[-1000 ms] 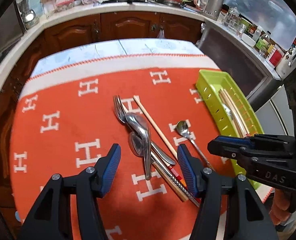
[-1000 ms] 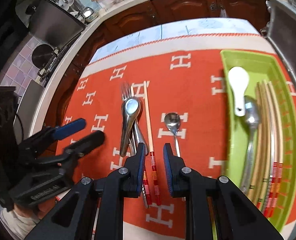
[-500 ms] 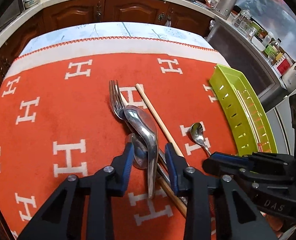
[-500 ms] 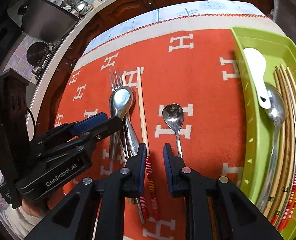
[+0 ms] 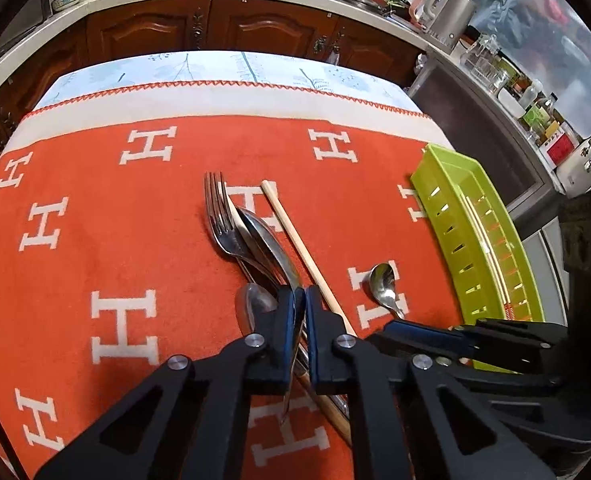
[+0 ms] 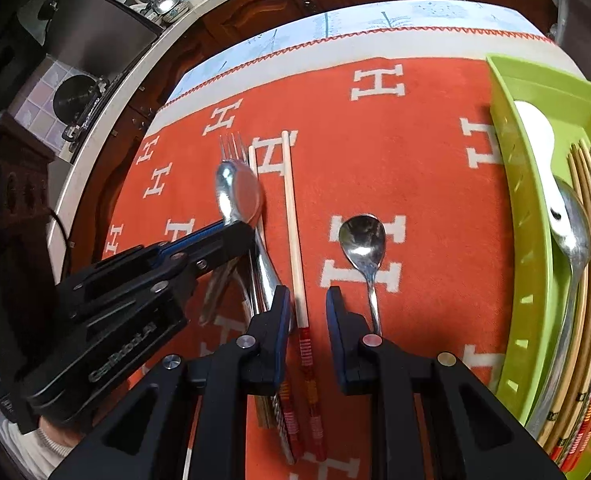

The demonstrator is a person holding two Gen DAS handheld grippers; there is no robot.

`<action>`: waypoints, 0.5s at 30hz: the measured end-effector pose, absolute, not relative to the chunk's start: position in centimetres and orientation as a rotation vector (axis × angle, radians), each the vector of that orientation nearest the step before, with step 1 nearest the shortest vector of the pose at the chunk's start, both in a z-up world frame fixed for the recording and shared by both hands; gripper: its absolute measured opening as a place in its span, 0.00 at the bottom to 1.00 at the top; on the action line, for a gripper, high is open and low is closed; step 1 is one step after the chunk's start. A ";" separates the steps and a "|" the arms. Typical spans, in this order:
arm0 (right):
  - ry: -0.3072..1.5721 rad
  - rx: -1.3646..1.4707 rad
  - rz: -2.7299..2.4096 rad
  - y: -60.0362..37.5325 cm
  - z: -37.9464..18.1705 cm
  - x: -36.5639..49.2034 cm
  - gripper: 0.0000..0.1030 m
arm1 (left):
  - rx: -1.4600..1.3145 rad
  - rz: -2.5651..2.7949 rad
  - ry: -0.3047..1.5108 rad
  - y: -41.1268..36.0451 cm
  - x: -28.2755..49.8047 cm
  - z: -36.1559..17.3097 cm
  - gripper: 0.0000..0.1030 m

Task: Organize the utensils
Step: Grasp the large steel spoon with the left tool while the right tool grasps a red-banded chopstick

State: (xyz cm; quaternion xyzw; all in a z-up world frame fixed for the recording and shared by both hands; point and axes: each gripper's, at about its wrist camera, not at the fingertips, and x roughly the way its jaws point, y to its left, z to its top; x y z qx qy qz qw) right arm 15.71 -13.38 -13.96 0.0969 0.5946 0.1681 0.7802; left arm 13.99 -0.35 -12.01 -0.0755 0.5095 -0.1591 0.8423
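Orange cloth covers the table in the left wrist view, where the left tool, just closed, pinches the large spoon at frame centre and should lift it straight, while in the right wrist view the right tool, jaws slightly apart, straddles a chopstick left of the green tray.

I count two grippers; one green tray at the right of the frame; one orange cloth; metal spoons loose on the cloth, three: two in the centre pile, one alone to its right; one fork; two loose chopsticks; in the tray one white spoon, one metal spoon, several chopsticks I cannot count.
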 end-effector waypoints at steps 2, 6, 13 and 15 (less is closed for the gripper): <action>1.283 0.191 0.363 -12.9 -14.0 15.9 0.19 | -0.168 -0.335 1.064 0.2 13.6 -11.3 0.02; 1.285 0.140 0.357 -11.6 -14.5 16.2 0.18 | -0.192 -0.327 1.045 1.5 12.9 -10.1 0.01; 1.194 -0.088 0.300 -8.7 -14.6 15.5 0.07 | -0.207 -0.322 1.008 2.9 11.4 -8.1 0.01; 1.184 -0.100 0.292 -8.5 -14.7 15.3 0.06 | -0.197 -0.326 1.007 3.0 11.0 -7.9 0.01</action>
